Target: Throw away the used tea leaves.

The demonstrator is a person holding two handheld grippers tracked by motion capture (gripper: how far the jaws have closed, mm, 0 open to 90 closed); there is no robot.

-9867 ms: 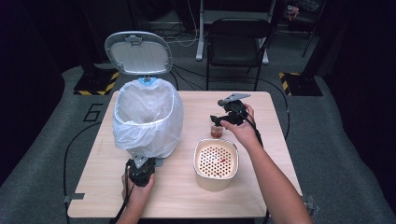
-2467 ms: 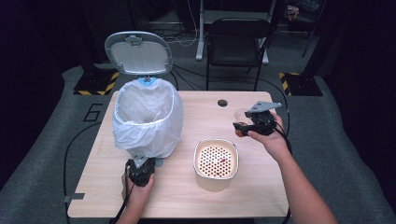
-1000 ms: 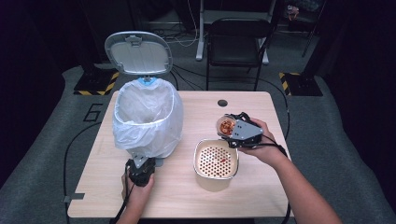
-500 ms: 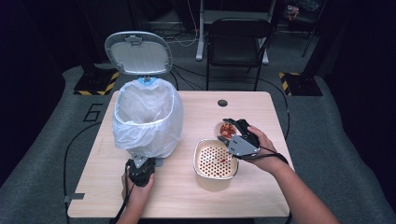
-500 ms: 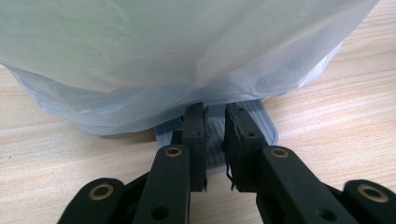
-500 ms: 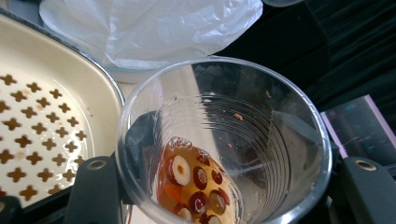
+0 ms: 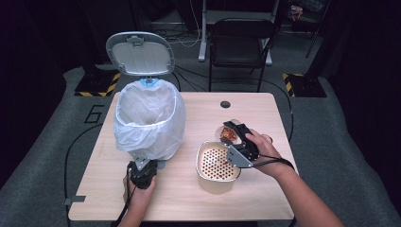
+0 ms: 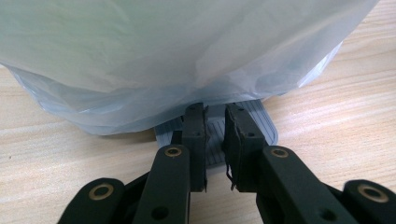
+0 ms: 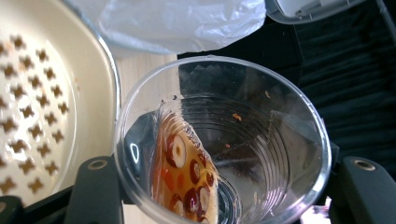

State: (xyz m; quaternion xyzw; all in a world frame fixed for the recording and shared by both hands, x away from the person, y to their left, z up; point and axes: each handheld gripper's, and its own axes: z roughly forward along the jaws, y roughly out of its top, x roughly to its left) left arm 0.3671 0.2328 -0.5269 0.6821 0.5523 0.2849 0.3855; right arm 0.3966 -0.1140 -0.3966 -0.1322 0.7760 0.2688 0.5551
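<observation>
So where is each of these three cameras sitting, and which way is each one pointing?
High view: above the table's near side, looking forward and down; both forearms, left gripper, right gripper.
Left gripper view: rides that gripper, faces the bin's pedal under the bag; shut black jaws.
Right gripper view: looks into the tilted clear cup its jaws hold, beside the strainer.
Shared: the bag appears in all three views.

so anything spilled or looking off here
No spill shows. The clear plastic cup in the right gripper is tipped toward the cream perforated strainer bowl, its reddish liquid and fruit pieces pooled at the low side.
</observation>
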